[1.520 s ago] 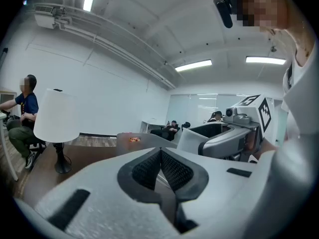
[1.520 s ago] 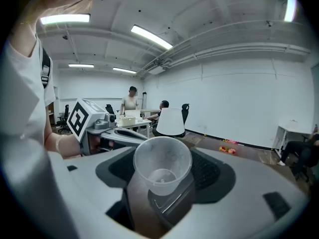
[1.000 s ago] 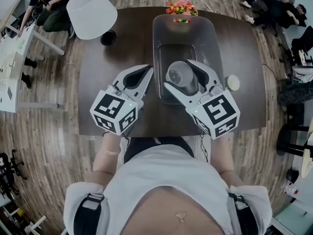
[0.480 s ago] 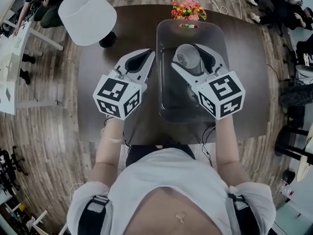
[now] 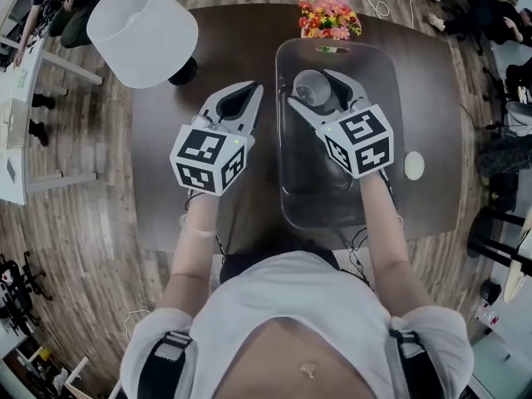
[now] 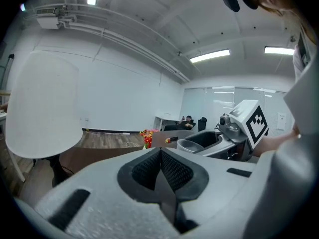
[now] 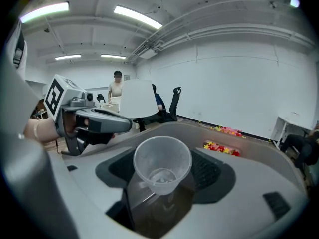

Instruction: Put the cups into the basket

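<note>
A clear plastic cup (image 5: 309, 81) sits upright between the jaws of my right gripper (image 5: 314, 90), which is shut on it over the far half of the translucent grey basket (image 5: 384, 81). The right gripper view shows the cup (image 7: 162, 163) empty, mouth up, with the basket's rim (image 7: 249, 143) behind it. My left gripper (image 5: 241, 106) hovers over the dark table just left of the basket. Its jaws are shut and hold nothing (image 6: 160, 151).
A white lamp shade (image 5: 137, 19) stands at the table's far left and a bunch of flowers (image 5: 328, 15) behind the basket. A small white round object (image 5: 413, 165) lies on the dark table (image 5: 208, 48) right of the basket. People sit in the background.
Both grippers have moved away from my body toward the table's far side. The right one carried the cup from the basket's near part to over its far half.
</note>
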